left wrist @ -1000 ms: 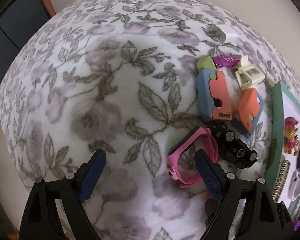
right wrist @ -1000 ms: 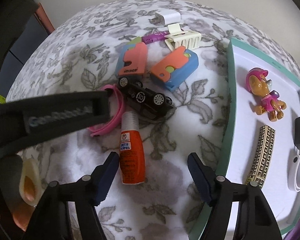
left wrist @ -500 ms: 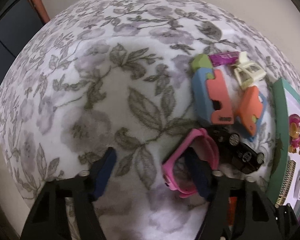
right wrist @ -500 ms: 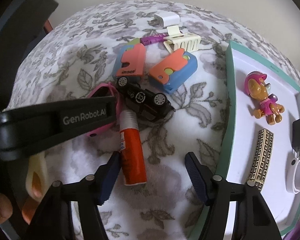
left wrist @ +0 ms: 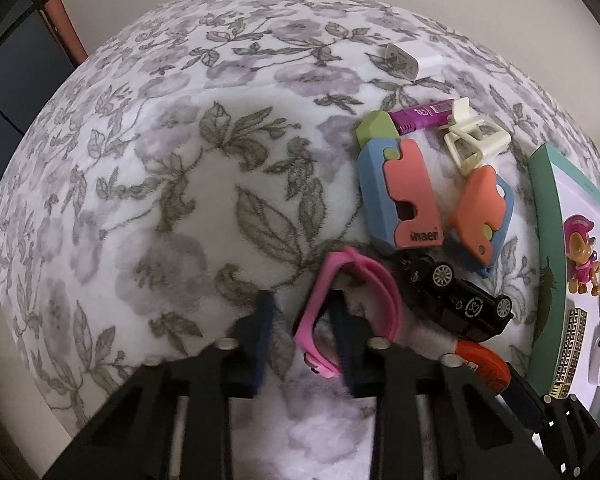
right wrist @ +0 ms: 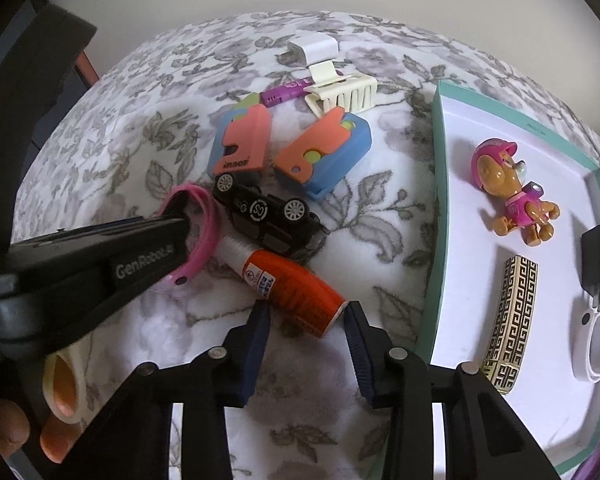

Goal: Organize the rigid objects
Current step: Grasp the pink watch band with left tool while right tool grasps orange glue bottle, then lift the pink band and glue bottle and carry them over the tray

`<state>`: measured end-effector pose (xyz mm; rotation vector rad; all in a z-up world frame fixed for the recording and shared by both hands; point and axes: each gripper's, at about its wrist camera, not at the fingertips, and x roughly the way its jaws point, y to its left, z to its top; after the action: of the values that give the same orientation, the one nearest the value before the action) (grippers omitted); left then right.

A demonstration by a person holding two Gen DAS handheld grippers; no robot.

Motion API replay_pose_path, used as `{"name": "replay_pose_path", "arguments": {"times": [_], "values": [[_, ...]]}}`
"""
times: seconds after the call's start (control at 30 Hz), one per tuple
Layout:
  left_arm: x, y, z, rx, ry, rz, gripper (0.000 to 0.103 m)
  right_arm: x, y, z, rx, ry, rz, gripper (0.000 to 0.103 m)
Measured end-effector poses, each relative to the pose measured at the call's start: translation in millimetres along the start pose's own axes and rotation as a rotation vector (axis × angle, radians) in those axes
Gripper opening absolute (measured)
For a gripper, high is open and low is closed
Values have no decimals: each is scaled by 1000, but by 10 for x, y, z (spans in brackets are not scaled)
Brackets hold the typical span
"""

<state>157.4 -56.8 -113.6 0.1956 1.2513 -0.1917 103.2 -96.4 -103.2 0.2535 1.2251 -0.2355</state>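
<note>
Floral fleece covers the surface [left wrist: 180, 200], and at its right edge sits the teal-rimmed tray [right wrist: 440, 184], already holding a pup figure [right wrist: 512, 196], a patterned gold bar [right wrist: 512, 320] and a few small white and black items. Loose things lie well left of the tray in one cluster: two orange-and-blue blocks [right wrist: 244, 148], a cream hair clip [right wrist: 344, 94], a purple tube [right wrist: 284, 90], a white charger [right wrist: 314, 50], a black toy car [right wrist: 268, 216], a pink band [left wrist: 352, 296] and an orange bottle [right wrist: 296, 288]. The left tool [left wrist: 300, 336] straddles the near side of the band's loop, one finger outside and one inside it, jaws narrowed but not clearly pinching; the band lies flat, its long axis running away from the tool toward the blocks. The right tool [right wrist: 306, 340] sits just behind the bottle's base, jaws moderately wide and apart from it on both sides. The bottle's long axis slants up-left, white cap toward the car and nearly touching it, base toward the tool, so the jaws cross that axis at an angle. By my reading, each tool is closing on its own item, and the tray lies to the right of both, nearer the right tool.
</note>
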Motion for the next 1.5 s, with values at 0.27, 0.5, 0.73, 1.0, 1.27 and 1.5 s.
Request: {"name": "replay_pose_path", "arguments": {"times": [0.27,0.5,0.73,1.0,1.27,1.5], "values": [[10,205,16,-41,16,-8,13,-15,-88,-7,47,2,54,39],[-32,377,31,-92,14,-2,12,-61,-135,-24,62,2,82,36],[-167,514,73,-115,-17,-14,12,-128,-170,-31,63,-5,106,33],[-216,487,80,-107,-21,3,12,-95,-167,-90,47,25,101,33],[-71,471,16,-93,53,12,12,-83,-51,-125,-7,73,98,32],[-19,499,-10,-94,74,12,12,-85,-39,-86,1,73,88,33]]}}
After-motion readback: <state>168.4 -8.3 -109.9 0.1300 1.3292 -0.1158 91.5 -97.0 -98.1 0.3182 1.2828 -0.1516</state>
